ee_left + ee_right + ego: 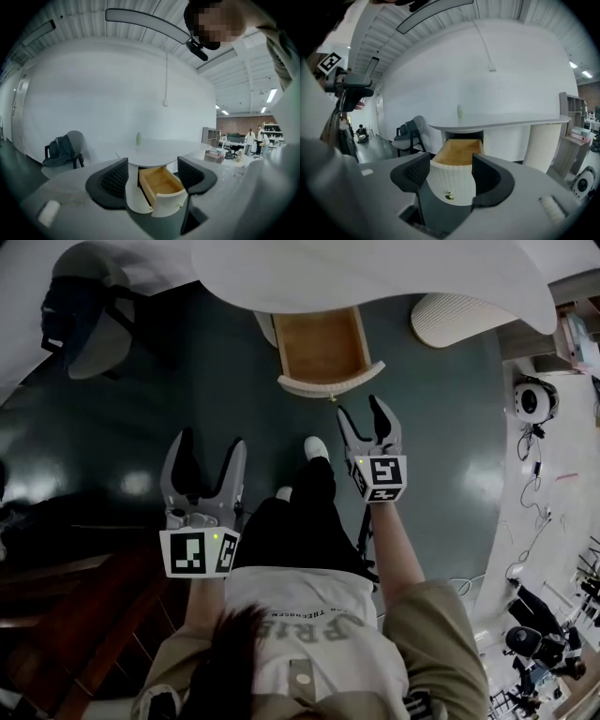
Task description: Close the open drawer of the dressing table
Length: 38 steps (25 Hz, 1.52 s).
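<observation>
The white dressing table (394,277) has its wooden drawer (322,345) pulled out, its ribbed white front (331,382) facing me. My right gripper (360,414) hangs open just short of that front and slightly to its right, with nothing between its fingers. In the right gripper view the drawer front (452,180) and its small brass knob (449,196) show between the open jaws of the right gripper (450,171). My left gripper (212,446) is open and empty, lower and further left. In the left gripper view the drawer (161,185) lies well beyond the left gripper (152,176).
A grey chair with a dark bag (84,310) stands left of the table. A green bottle (138,138) sits on the tabletop. A ribbed white pedestal (543,145) stands right of the drawer. Cables and equipment (534,399) lie on the floor at right. People (258,138) stand far off.
</observation>
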Each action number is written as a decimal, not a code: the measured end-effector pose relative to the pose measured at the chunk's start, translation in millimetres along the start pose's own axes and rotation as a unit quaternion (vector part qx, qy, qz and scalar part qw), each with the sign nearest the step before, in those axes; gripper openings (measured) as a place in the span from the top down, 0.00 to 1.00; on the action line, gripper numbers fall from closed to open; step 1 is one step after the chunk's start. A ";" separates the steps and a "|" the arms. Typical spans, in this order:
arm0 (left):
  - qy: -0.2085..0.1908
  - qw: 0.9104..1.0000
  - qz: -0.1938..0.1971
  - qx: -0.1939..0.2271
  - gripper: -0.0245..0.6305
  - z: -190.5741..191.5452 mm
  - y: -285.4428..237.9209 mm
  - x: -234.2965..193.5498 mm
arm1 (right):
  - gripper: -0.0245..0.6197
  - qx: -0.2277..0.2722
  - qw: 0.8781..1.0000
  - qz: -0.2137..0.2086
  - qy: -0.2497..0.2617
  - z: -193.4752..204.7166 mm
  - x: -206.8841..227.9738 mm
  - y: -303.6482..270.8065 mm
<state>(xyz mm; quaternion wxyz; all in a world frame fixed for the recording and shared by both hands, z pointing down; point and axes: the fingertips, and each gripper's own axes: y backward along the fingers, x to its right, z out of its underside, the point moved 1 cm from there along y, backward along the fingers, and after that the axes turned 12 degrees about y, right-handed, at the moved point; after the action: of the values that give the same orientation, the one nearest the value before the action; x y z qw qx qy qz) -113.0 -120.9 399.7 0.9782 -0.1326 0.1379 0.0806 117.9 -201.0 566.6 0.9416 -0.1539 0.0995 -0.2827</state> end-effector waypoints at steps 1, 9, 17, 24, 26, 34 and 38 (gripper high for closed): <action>0.001 1.000 -0.001 -0.001 0.45 7.8 -4.1 -0.9 | 0.52 -0.004 1.000 -0.003 0.000 8.4 -1.1 -5.2; 0.002 1.000 -0.003 0.010 0.45 52.7 -29.9 7.9 | 0.55 -0.047 0.999 -0.024 0.007 78.3 -12.0 -37.6; -0.005 1.000 -0.010 0.025 0.45 82.3 -52.4 6.5 | 0.59 -0.092 0.995 -0.031 0.000 137.4 -22.6 -70.1; -0.015 0.999 -0.031 0.026 0.45 95.3 -66.2 -2.0 | 0.64 -0.101 0.994 -0.034 0.001 153.1 -28.7 -81.7; -0.015 0.999 -0.038 0.030 0.45 95.0 -69.2 -4.5 | 0.69 -0.106 0.994 -0.032 0.007 155.2 -28.3 -83.4; -0.008 0.997 -0.063 0.033 0.45 94.7 -83.3 -10.9 | 0.80 -0.109 0.993 -0.047 0.003 157.1 -32.3 -85.6; -0.005 0.997 -0.070 0.026 0.45 98.8 -86.7 -15.0 | 0.80 -0.115 0.992 -0.054 0.005 157.6 -32.7 -86.4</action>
<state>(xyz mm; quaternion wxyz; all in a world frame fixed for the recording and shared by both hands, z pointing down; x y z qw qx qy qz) -85.9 -177.4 516.2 0.9853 -0.1159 0.1255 0.0089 90.9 -214.4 746.8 0.9005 -0.2644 0.1277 -0.3207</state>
